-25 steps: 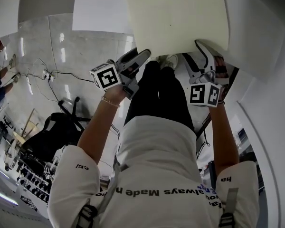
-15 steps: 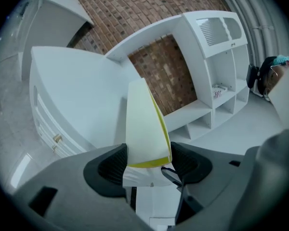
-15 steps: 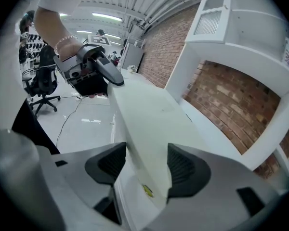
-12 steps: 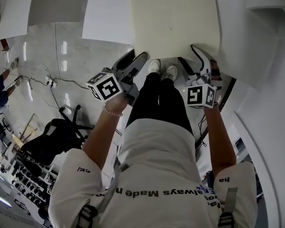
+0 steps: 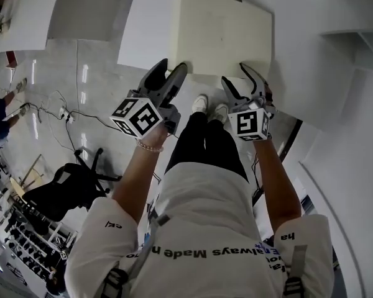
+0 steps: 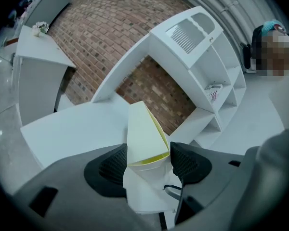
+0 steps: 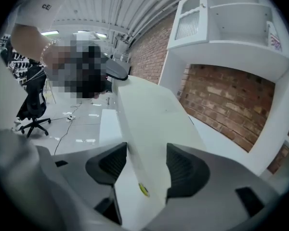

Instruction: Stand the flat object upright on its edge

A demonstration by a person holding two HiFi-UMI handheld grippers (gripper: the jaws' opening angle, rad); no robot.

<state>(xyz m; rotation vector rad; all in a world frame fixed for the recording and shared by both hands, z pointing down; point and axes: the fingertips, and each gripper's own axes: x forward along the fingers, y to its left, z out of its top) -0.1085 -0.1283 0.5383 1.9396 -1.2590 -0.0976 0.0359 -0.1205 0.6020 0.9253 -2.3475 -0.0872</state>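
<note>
Left gripper view: L tool (image 6: pixel 147 161) pinches cream board (image 6: pixel 143 129), jaws wide.
Right gripper view: R tool (image 7: pixel 147 166), jaws just closing, pinches board.

White lettered T-shirt (image 5: pixel 199 197), black trousers (image 5: pixel 208 143), white shoes (image 5: pixel 210 107), bracelet (image 5: pixel 148 146).

Looks like a lab or data-collection studio dressed as a room set. There is a bare brick wall (image 6: pixel 111 28) on the far side, with a white shelf unit (image 6: pixel 216 76) against it and plain white tables (image 5: pixel 146 30) in front. The glossy tiled floor (image 5: pixel 93 67) has loose cables (image 5: pixel 57 109) on the left. A black office chair (image 5: pixel 68 188) is at near left, with equipment racks (image 5: pixel 22 225) beside it. The ribbed industrial ceiling (image 7: pixel 111 4) has strip lights (image 7: pixel 50 32).
</note>
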